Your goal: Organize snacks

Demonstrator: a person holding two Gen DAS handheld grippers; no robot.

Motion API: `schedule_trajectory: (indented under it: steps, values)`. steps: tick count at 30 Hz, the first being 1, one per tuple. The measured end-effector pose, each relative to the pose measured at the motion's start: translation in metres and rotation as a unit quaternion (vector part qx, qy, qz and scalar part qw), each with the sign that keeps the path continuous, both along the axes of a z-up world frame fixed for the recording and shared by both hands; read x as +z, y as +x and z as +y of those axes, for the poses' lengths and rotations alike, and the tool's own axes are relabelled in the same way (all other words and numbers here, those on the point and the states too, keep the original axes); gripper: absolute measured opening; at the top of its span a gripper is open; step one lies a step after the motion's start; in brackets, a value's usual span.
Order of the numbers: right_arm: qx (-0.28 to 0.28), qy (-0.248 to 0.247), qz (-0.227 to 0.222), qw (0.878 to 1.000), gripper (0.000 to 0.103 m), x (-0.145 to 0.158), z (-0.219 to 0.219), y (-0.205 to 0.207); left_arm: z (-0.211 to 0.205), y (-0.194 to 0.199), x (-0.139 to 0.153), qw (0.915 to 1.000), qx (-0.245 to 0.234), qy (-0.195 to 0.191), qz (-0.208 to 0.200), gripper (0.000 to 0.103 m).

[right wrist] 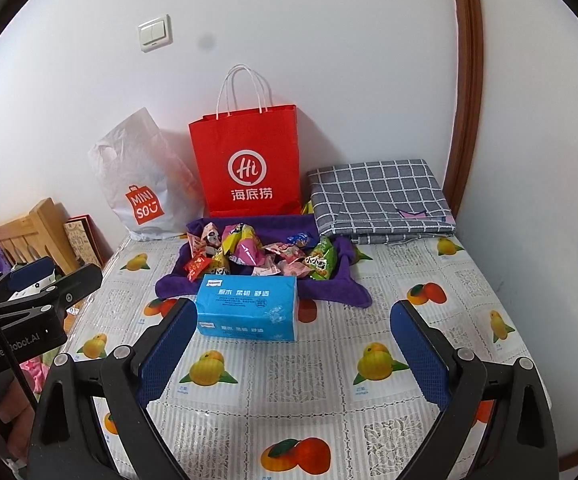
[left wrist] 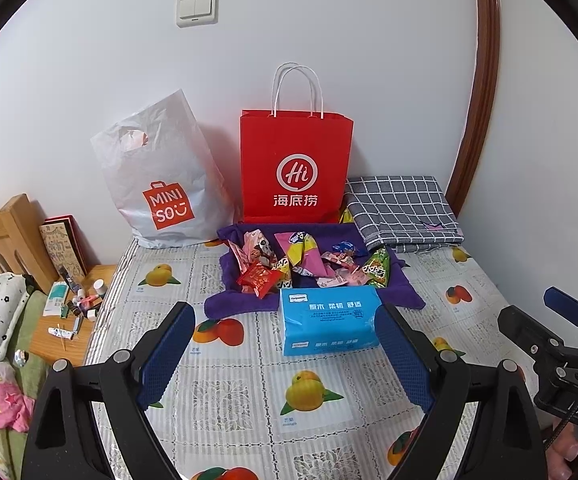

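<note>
Several snack packets [left wrist: 301, 264] [right wrist: 257, 254] lie heaped on a purple towel [left wrist: 225, 304] [right wrist: 177, 284] at the far side of the table. A blue tissue pack [left wrist: 331, 318] [right wrist: 247, 308] lies just in front of the towel. Behind stand a red paper bag [left wrist: 295, 168] [right wrist: 247, 162] and a white plastic bag [left wrist: 165, 184] [right wrist: 141, 184], both against the wall. My left gripper [left wrist: 285, 328] hovers open short of the tissue pack, nothing between its blue pads. My right gripper [right wrist: 293, 324] is open too, empty, with the tissue pack beyond its left finger.
A folded grey checked cloth [left wrist: 403, 210] [right wrist: 381, 200] lies at the back right. The table wears a fruit-print cover [left wrist: 249, 396] [right wrist: 289, 380]. Left of the table a low wooden stand [left wrist: 73, 320] holds small bottles and tubes, with a bed beside it. The right gripper's body [left wrist: 561, 344] shows at the left view's edge.
</note>
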State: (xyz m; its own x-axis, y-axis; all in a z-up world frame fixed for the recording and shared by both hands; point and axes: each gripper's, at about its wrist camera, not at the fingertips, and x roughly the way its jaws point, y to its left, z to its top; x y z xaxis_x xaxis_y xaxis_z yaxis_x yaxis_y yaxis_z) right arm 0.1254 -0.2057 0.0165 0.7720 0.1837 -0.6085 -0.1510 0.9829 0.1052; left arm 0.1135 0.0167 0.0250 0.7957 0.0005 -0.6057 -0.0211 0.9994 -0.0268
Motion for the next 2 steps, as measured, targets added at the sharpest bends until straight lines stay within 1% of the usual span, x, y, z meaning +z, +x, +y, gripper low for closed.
schedule_trajectory:
  steps: [2]
  values:
    - [0.001,0.002,0.000,1.000,0.096,-0.0002,0.0006,0.0006,0.0000,0.0008,0.0001,1.0000,0.000,-0.001,0.000,0.091]
